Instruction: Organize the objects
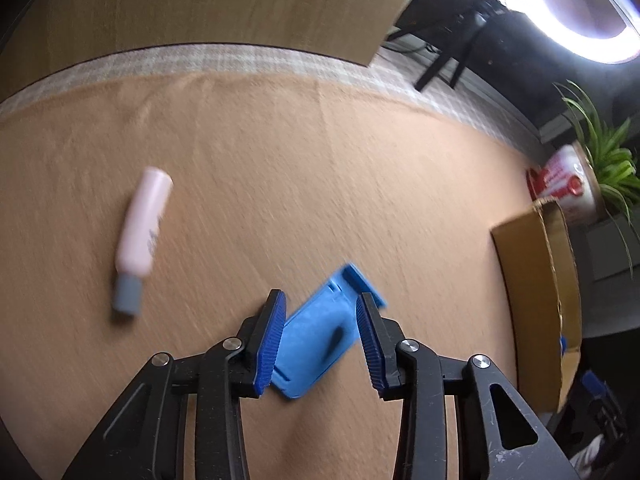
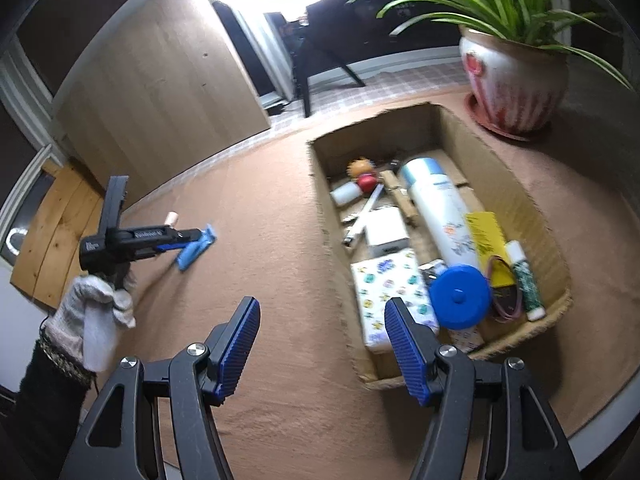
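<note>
The left gripper [image 1: 320, 340] stands narrowed around the blue plastic piece [image 1: 316, 344], which lies flat on the table [image 1: 280, 168]; its pads flank the piece, but firm contact cannot be confirmed through the blur. The piece sits diagonally between the jaws, so a closing grip is likely to bear on corners and let it twist or slip out. The right gripper [image 2: 322, 344] hangs wide and empty near the cardboard box [image 2: 516, 184]. Farther off, the pink tube [image 1: 142, 236] lies clear of the left gripper. The box is already crowded, leaving little free floor, and a potted plant [image 2: 516, 76] stands just beyond it.
</note>
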{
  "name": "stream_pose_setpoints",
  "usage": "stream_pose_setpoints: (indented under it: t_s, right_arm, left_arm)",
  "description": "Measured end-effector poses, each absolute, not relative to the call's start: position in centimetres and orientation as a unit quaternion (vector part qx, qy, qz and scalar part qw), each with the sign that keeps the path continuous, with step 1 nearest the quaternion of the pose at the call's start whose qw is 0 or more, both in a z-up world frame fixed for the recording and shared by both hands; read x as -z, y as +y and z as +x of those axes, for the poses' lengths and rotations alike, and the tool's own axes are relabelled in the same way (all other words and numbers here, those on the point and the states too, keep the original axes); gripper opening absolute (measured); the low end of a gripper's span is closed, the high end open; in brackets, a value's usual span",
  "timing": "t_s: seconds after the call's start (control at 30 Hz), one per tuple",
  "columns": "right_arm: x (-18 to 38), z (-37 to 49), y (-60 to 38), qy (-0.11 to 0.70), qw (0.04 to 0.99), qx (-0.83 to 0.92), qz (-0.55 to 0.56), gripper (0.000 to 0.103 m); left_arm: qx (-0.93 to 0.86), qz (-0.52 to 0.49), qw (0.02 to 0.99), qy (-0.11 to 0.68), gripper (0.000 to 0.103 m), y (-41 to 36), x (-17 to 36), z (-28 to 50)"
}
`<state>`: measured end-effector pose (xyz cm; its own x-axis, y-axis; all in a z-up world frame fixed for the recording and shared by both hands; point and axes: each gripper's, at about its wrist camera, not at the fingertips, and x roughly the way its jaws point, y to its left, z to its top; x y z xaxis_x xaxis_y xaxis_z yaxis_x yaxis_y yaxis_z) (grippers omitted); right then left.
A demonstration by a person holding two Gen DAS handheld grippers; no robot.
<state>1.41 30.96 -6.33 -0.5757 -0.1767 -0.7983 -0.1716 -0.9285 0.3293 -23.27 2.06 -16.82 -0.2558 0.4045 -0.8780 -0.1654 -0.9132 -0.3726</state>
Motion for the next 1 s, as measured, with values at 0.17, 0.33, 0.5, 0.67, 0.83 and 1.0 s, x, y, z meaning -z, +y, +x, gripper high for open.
stream_pose_setpoints:
  t_s: [0.17,0.33,0.5,0.67,0.83,1.0]
  right_arm:
    - [5.9,-0.5,29.1,-0.188,0.034,0.868,0.459,0.061]
    - [6.2,-3.6,26.7,-0.193,0.072,0.86,0.467,0.061]
    - [7.5,-7.9,24.1,-0.207,0.113,0.84,0.488,0.061]
    - [10.4,-12.4,21.9,-0.221,0.145,0.807,0.528,0.05]
    - [13.7,-15.8,20.5,-0.24,0.157,0.774,0.564,0.041]
    - [15.5,-17.1,18.9,-0.227,0.161,0.761,0.586,0.028]
  left_arm:
    - [-0.789,-0.576,0.19,-0.093,0.039,3.3,16.9,-20.5]
    - [-0.807,-0.557,0.185,-0.071,0.036,4.7,16.9,-17.8]
    - [-0.809,-0.552,0.189,-0.075,0.033,5.1,17.0,-16.7]
    - [-0.805,-0.551,0.196,-0.101,0.033,4.5,17.1,-16.2]
    - [-0.801,-0.551,0.199,-0.123,0.033,3.9,17.2,-16.5]
    - [-0.8,-0.55,0.203,-0.124,0.033,3.8,17.3,-16.6]
